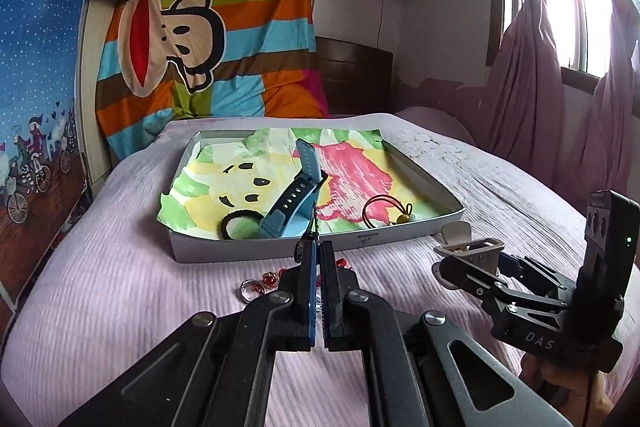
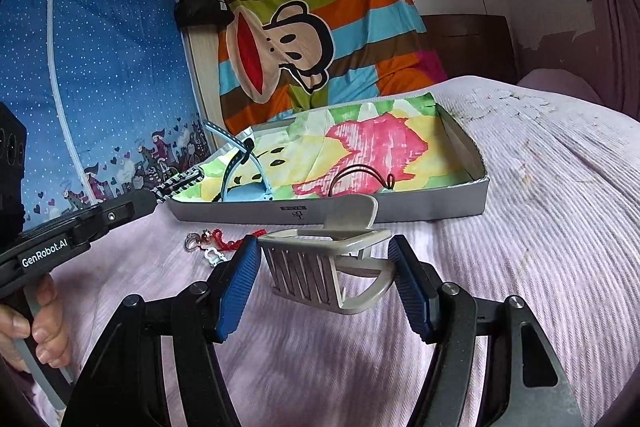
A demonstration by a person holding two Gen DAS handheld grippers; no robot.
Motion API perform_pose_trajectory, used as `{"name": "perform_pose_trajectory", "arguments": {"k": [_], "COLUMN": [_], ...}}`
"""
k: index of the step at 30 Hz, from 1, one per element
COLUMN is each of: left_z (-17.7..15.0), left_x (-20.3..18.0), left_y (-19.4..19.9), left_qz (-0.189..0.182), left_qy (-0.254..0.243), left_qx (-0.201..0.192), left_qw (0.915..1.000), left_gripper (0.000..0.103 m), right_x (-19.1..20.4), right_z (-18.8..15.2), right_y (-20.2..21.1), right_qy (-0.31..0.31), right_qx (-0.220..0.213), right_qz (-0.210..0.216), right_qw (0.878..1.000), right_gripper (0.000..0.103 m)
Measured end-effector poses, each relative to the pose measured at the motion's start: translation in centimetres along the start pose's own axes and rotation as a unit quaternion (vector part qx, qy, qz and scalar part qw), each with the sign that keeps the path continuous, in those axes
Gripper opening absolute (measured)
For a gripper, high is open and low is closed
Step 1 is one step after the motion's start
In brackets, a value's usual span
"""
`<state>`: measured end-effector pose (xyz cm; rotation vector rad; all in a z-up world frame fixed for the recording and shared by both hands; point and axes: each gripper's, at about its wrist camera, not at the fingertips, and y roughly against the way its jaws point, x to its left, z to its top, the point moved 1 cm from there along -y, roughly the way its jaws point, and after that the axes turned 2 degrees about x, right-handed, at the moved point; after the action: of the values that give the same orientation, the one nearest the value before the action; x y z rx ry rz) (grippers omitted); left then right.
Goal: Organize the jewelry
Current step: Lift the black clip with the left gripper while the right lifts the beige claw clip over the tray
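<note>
A lilac ribbed bedspread (image 1: 100,291) fills the lower half of both views, with a striped monkey-print sheet (image 1: 224,27) hanging on the wall in the upper centre and pink curtains (image 1: 532,75) at the upper right of the left wrist view. In the middle of the bed sits a shallow grey box (image 1: 256,247), lined with a crumpled painted paper (image 1: 352,171). Inside it, toward the near edge, lie a blue watch (image 1: 296,199) with one strap standing up, a black hair ring (image 1: 236,225) just left of the watch, and a thin brown cord loop (image 1: 380,213) to its right. The left gripper (image 1: 319,251), low centre of its own view, has its jaws clenched on a narrow checkered band (image 2: 180,183) that reaches over the box's near wall. The right gripper (image 2: 324,279) has its jaws spread wide on either side of a beige claw hair clip (image 2: 320,267); whether the pads touch it I cannot tell. On the bedspread just before the box lies a red beaded charm (image 2: 218,241) with small clear pieces.
</note>
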<state>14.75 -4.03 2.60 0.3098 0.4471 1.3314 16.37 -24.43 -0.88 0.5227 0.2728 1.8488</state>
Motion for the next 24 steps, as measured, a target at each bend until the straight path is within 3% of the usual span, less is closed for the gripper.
{"name": "perform_pose_trajectory", "arguments": {"k": [8,14,24], "left_z": [2.0,3.7,3.3], "left_x": [2.1,4.1,5.5], "left_y": [-1.6,-4.7,-7.8], "left_qz": [0.025,0.038,0.051], "left_qy": [0.038,0.060,0.071], "left_qx": [-0.012,0.004,0.039], "left_qw": [0.9989,0.9974,0.9954], "left_gripper": [0.002,0.002,0.002], "right_x": [1.9,2.5,1.6], "right_z": [4.2,6.2,6.0], "right_y": [-1.2,-4.5,-8.4], "right_qy": [0.022,0.037,0.018], "right_qx": [-0.051,-0.049,-0.029], "right_qz": [0.032,0.020,0.008], "right_qw": [0.998,0.998,0.999], "right_gripper": [0.061,0.061,0.061]}}
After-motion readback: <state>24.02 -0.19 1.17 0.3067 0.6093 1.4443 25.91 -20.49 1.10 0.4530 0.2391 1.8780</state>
